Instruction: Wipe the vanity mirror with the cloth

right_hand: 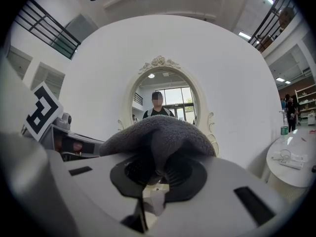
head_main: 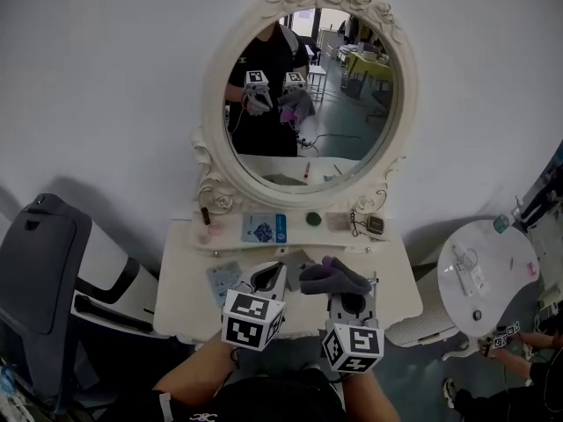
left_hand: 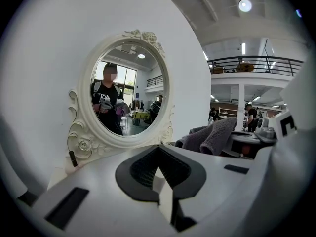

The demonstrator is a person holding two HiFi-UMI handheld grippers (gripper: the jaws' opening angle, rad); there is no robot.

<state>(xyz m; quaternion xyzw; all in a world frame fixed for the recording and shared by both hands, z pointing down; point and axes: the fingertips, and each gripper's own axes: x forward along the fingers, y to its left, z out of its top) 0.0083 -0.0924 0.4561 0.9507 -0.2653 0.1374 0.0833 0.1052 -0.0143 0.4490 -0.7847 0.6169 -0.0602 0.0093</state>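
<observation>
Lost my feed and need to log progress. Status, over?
Right gripper shut on gray cloth. Left gripper shut, empty. Cloth held short of vanity mirror, no contact. Nothing between cloth and glass.

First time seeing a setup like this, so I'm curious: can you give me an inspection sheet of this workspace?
Surface: white vanity table with a raised back shelf.
Job's things: oval vanity mirror above it; grey cloth, clear of the glass.
Clutter: blue card, green round item, small dark tube on the shelf.
Grippers: left gripper shut, empty; right gripper shut on the cloth.
Cables: thin dark cord at the shelf's right end.
Surroundings: dark chair left, round white side table right.
</observation>
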